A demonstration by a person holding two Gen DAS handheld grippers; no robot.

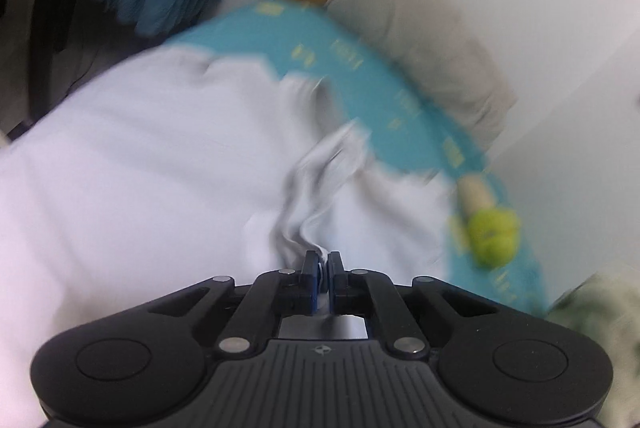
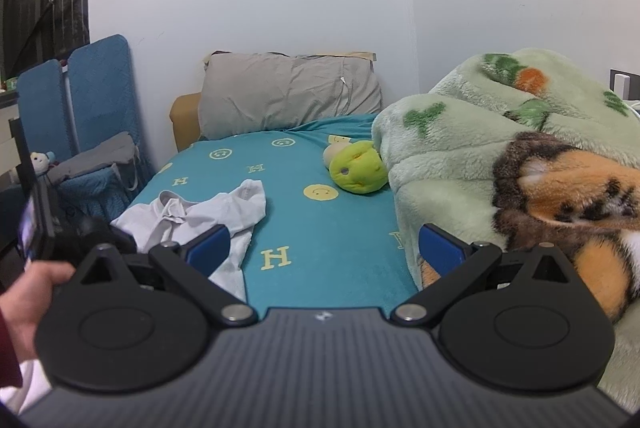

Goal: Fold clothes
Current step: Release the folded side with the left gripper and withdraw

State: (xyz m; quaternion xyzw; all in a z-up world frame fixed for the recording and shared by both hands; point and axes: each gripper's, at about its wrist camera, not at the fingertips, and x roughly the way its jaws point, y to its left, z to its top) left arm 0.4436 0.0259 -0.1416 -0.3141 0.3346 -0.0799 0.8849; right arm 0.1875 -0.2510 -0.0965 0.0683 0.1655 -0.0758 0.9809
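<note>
A white collared shirt (image 2: 208,216) lies crumpled on the left side of a teal bed sheet (image 2: 320,228). In the blurred left wrist view the shirt (image 1: 160,156) fills the near field. My left gripper (image 1: 323,260) is shut on a bunched fold of the shirt. My right gripper (image 2: 324,248) is open and empty, held above the near part of the bed, to the right of the shirt. The left gripper shows at the left edge of the right wrist view (image 2: 96,236), held by a hand.
A grey pillow (image 2: 288,92) lies at the bed's head against the wall. A green plush toy (image 2: 358,168) sits mid-bed. A green fleece blanket (image 2: 480,132) and a tiger plush (image 2: 568,196) are piled on the right. Blue folding chairs (image 2: 88,100) stand left of the bed.
</note>
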